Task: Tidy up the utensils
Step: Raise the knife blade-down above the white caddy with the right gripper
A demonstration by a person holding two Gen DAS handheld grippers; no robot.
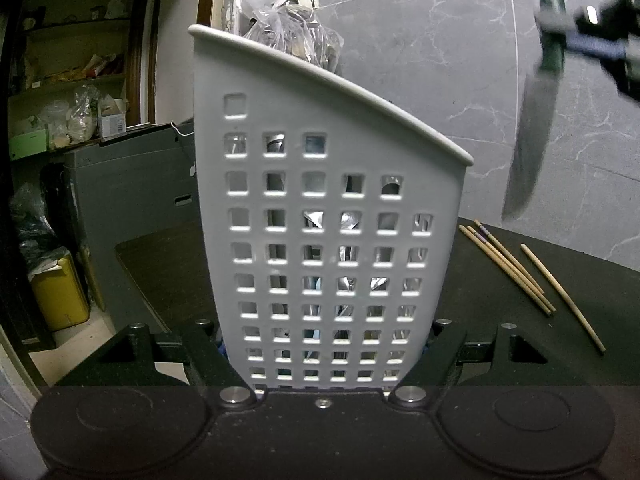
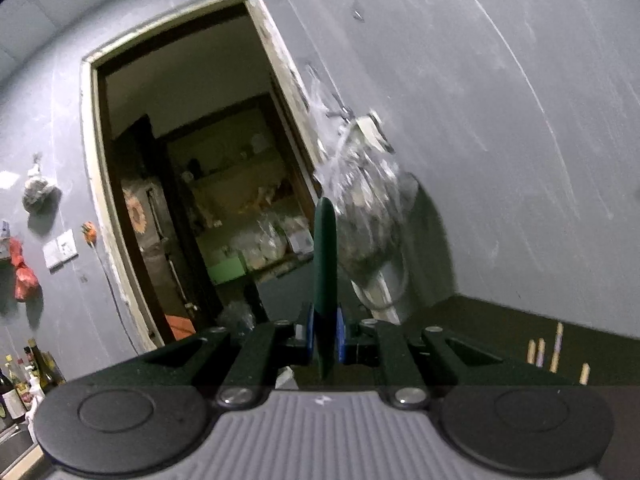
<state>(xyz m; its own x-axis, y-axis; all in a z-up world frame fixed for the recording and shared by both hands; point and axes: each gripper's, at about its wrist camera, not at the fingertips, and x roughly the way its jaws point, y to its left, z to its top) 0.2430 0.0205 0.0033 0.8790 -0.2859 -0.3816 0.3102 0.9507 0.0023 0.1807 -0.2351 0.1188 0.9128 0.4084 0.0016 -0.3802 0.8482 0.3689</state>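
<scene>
While your left hand-held gripper (image 1: 326, 354) clamps the white holder (image 1: 320, 216), your right hand-held gripper (image 2: 325, 338) clamps the knife (image 2: 325, 280). Chopsticks (image 1: 516, 268) lie on the counter (image 1: 500, 320) at four o'clock.

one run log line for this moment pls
left gripper: shut on white caddy | right gripper: shut on green-handled knife, blade down | chopsticks: on table

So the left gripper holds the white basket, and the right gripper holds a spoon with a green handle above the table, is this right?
Not quite. The right gripper holds a knife with a green handle, not a spoon: the left wrist view shows its long flat blade hanging down above the table. The rest is right: the left gripper holds the white basket.
</scene>
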